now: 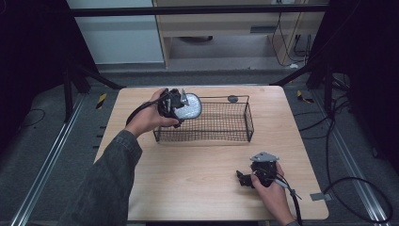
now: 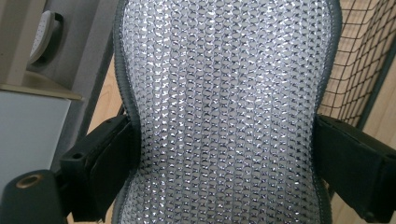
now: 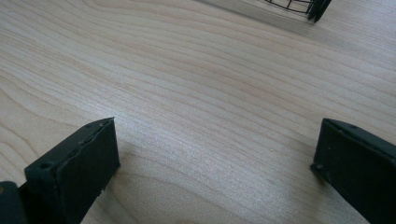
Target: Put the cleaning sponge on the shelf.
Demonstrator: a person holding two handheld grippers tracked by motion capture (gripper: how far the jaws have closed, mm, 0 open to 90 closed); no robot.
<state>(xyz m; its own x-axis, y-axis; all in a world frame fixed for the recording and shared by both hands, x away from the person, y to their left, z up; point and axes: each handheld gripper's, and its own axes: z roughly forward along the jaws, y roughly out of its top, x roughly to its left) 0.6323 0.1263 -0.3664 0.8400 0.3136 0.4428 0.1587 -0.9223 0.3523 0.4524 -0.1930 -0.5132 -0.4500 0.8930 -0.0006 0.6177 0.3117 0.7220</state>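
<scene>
Pale wood-grain table (image 1: 197, 179) is sitting under me on grey carpet, with dark frame rails either side and a light cabinet standing behind. I am holding my left gripper (image 1: 175, 106) up at the left end of the wire basket (image 1: 226, 136), and its jaws are clamped on a silvery mesh pad (image 1: 190, 106), which I am keeping just over the basket's near-left corner, above the rim and not resting inside.

From the left gripper view, the mesh pad (image 2: 224, 116) is looking like a woven metallic fabric with a stitched grey edge, waisted where the jaws are pinching it from both sides. I am judging it light and soft, likely to flop or fold if taken by one end, and a little slick where the weave is shiny. The narrow waist is giving me the surest hold, since the wider parts above and below are stopping it from sliding through.

My right gripper (image 1: 254, 178) is lying low on the near-right part of the table, jaws spread wide with bare wood between them, gripping nothing. The basket's corner (image 3: 317, 7) is peeking in at the top of the right gripper view, well apart.

Standing in the way, I am counting the basket's upright wire walls, on which the weave could catch. A small dark round thing (image 1: 232, 98) is lying beyond the far rim; I cannot tell what it is.
</scene>
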